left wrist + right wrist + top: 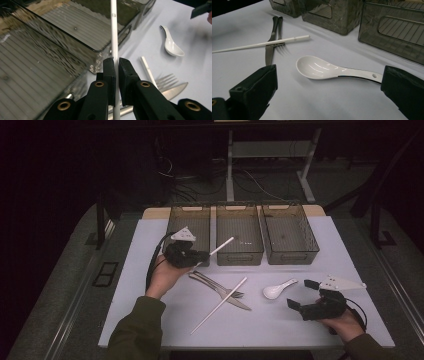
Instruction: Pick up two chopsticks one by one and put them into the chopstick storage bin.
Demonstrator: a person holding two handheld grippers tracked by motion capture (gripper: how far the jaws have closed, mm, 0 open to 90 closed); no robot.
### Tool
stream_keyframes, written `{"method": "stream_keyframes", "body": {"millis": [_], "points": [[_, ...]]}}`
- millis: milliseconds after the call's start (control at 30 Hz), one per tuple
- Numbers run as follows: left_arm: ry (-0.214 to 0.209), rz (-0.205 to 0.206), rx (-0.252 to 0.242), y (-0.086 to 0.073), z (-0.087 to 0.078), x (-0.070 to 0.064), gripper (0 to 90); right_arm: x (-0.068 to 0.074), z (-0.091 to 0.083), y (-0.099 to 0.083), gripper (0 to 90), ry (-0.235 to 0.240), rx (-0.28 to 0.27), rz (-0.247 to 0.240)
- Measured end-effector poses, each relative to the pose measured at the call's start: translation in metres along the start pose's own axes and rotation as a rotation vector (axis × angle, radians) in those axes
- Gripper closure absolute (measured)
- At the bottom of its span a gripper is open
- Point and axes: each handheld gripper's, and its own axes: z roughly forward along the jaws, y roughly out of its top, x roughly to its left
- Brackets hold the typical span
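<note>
White chopstick (114,32) sits pinched between the jaws of your left gripper (199,256), raised off the table (150,285) with its tip over the gap between the left bin (189,222) and the middle bin (239,232). Your right gripper (329,92) has its jaws spread wide (nothing between them), resting low just beside the white spoon (324,68). A second chopstick (220,304) lies across the fork (215,285) and knife (235,301).

The chopstick (114,37) runs off the left gripper view's top edge. The knife (172,90) and fork (166,79) handles are hidden behind the jaws.
</note>
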Motion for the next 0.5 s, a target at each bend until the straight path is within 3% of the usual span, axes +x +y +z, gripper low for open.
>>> {"method": "stream_keyframes", "body": {"millis": [500], "points": [[0.065, -0.02, -0.012, 0.025, -0.004, 0.031, 83.6, 0.0, -0.001, 0.0, 0.9, -0.002, -0.004, 0.003]]}}
